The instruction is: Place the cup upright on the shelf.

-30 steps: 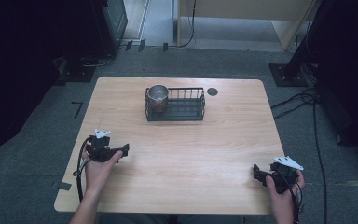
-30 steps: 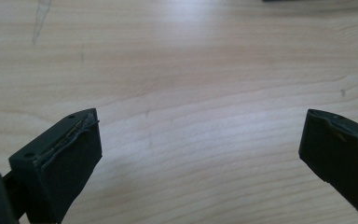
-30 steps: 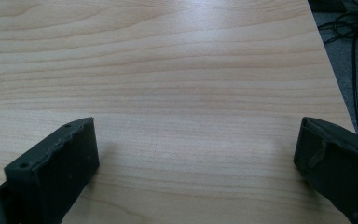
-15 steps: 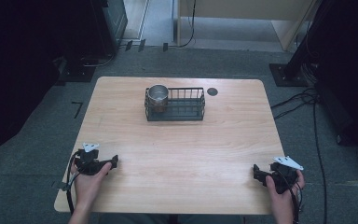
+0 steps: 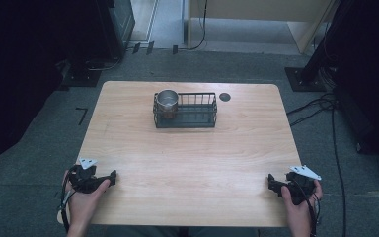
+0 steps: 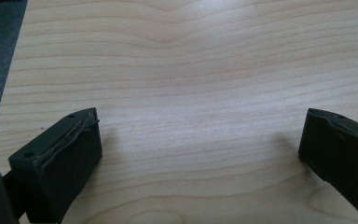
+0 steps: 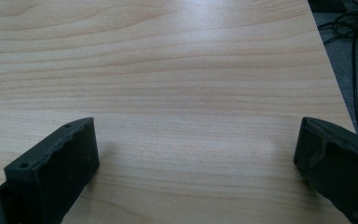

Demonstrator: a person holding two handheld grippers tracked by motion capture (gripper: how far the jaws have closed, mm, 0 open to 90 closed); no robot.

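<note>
A dark wire basket (image 5: pixel 197 118) stands at the far middle of the wooden table (image 5: pixel 187 163). A metal cup (image 5: pixel 167 100) sits upright in its left end. My left gripper (image 5: pixel 109 176) rests at the near left corner, held by a hand, jaws wide apart over bare wood. In the left gripper view the left gripper (image 6: pixel 200 140) is open with nothing between its fingers. My right gripper (image 5: pixel 271 181) rests at the near right corner. In the right gripper view the right gripper (image 7: pixel 196 144) is open and holds nothing.
A small dark round mark (image 5: pixel 225 97) lies on the table right of the basket. Cables (image 5: pixel 325 108) trail over the grey floor at the right. Dark equipment stands beyond the table's far left.
My left gripper has moved back toward the near left corner of the table and settled there. The right gripper has stayed put.
</note>
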